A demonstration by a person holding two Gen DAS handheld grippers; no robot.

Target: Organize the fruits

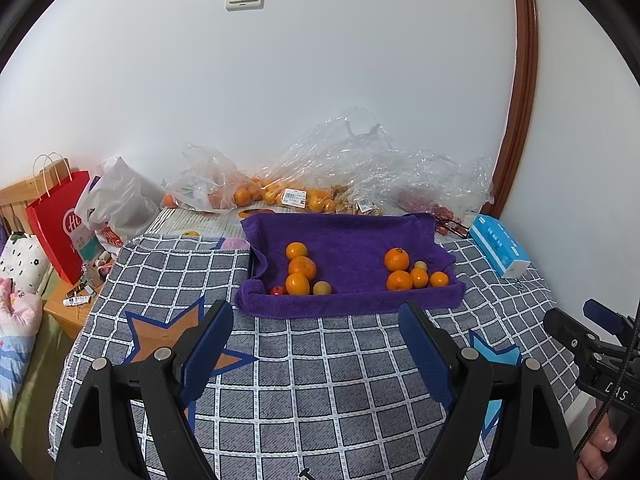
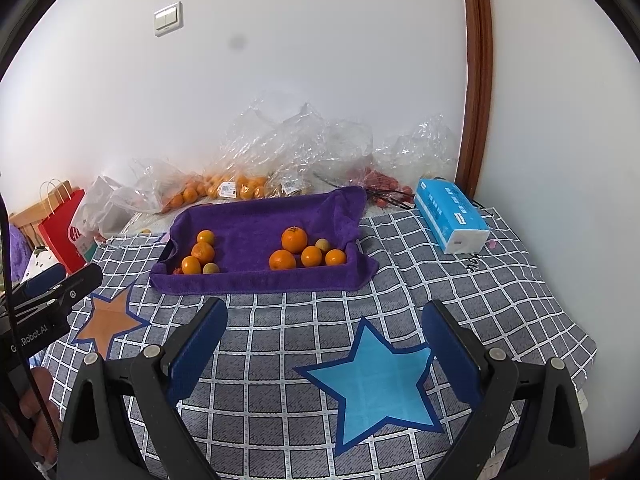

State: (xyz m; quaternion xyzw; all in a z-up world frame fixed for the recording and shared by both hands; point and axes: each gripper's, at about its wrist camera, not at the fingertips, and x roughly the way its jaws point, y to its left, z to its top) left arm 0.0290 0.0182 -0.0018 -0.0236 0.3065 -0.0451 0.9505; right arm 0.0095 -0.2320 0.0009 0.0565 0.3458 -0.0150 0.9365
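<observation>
The fruits sit in two clusters inside a tray lined with a purple towel (image 1: pixel 344 236), in the middle of both views: a left cluster (image 1: pixel 301 270) of three oranges in a column with a pale yellowish fruit and a small red one at its lower end, and a right cluster (image 1: pixel 412 272) of one larger orange, three smaller ones and a pale fruit tucked between them. The tray rests on a grey checked cloth (image 1: pixel 320 380) with star patches — an orange star (image 1: pixel 168 336) lower left, a blue star (image 2: pixel 372 384) lower centre in the right wrist view. Behind the tray, against the white wall, lie clear plastic bags (image 1: pixel 280 184) holding more oranges; a blue tissue pack (image 2: pixel 450 216) lies to the right, a red paper bag (image 1: pixel 60 220) at far left. The left tongs (image 1: pixel 320 320) and right tongs (image 2: pixel 326 316) both stand wide apart and empty, low in the frame, short of the tray
</observation>
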